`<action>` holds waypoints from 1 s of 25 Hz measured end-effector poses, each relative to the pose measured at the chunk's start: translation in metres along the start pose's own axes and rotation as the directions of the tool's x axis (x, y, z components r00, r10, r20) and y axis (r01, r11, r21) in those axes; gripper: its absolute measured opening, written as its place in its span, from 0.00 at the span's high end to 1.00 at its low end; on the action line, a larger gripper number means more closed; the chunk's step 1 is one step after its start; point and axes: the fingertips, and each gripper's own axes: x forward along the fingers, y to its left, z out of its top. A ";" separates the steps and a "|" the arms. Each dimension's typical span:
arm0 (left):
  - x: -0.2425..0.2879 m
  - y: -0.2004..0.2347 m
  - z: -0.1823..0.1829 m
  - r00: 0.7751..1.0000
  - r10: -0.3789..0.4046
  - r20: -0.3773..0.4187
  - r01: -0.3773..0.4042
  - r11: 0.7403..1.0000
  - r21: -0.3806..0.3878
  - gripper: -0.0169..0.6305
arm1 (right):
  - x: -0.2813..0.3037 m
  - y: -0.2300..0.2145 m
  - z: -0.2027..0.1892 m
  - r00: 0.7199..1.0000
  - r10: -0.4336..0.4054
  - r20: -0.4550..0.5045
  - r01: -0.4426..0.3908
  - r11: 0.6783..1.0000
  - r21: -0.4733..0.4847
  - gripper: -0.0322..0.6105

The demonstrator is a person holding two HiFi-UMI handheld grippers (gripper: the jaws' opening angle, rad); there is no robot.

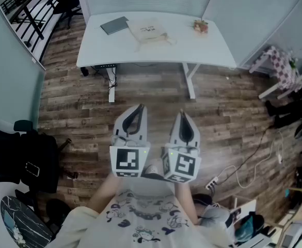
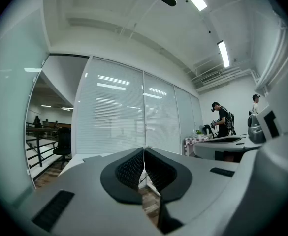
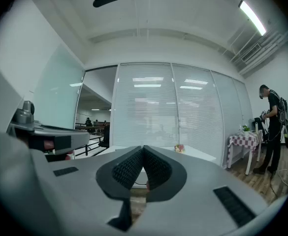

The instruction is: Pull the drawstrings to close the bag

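The table stands at the far side of the floor. On it, the drawstring bag lies about in the middle. A notebook lies just left of the bag, and a small plant stands to its right, near the far edge. The left gripper and the right gripper are side by side on the near side, well apart from the table. A chair is at the near left. A power strip lies on the floor at the near right.

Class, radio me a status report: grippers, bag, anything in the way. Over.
Left gripper and right gripper shut, empty, short of the table. Drawstring bag lies on the table, untouched. Nothing seen in the way; grey pad beside the bag.
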 end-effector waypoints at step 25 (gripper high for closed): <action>0.014 -0.019 -0.007 0.999 0.046 -0.024 -0.046 0.999 -0.008 0.91 | -0.001 -0.033 -0.004 0.998 0.025 0.063 -0.028 0.999 0.037 0.92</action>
